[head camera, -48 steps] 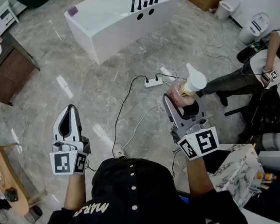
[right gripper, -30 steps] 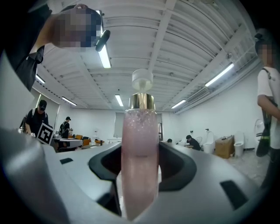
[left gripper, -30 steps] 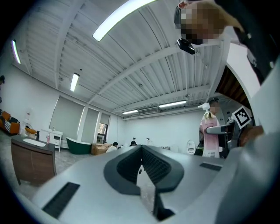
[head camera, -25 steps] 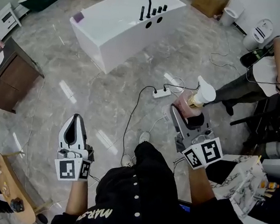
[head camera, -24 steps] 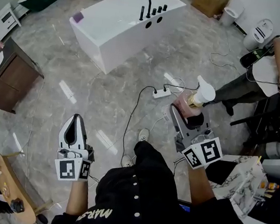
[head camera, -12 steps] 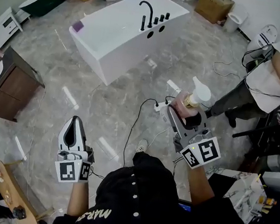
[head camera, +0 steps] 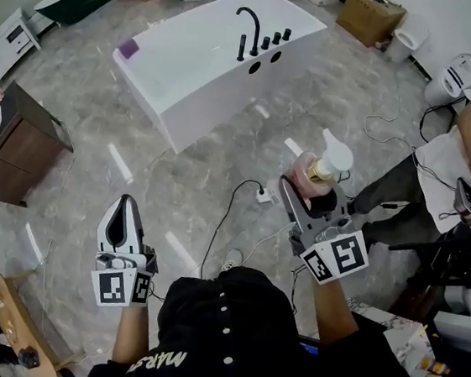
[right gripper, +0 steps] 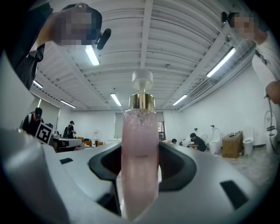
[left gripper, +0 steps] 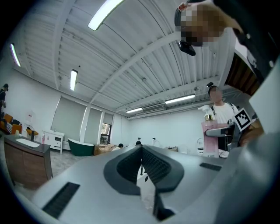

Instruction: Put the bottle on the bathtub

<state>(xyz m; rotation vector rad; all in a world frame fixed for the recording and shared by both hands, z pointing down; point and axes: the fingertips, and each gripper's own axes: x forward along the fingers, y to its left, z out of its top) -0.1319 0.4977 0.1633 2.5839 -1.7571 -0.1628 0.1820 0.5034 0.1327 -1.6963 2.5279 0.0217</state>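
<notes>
While bathtub (head camera: 182, 67) sits well apart at upper centre, right gripper (head camera: 303, 189) clamps pink pump bottle (head camera: 316, 167) upright for carrying; left gripper (head camera: 123, 206) idle, jaws pressed together, empty.

Floor: I see glossy grey marbled tiles (head camera: 82, 124), with a white power strip (head camera: 262, 197) lying on them.
Left side: I make out a brown wooden cabinet (head camera: 15, 154).
Far end: cardboard boxes (head camera: 369, 14) and a white toilet (head camera: 455, 77).
Ceiling: white ribbed panels (right gripper: 175, 35) carry long strip lights (right gripper: 92, 54).
</notes>
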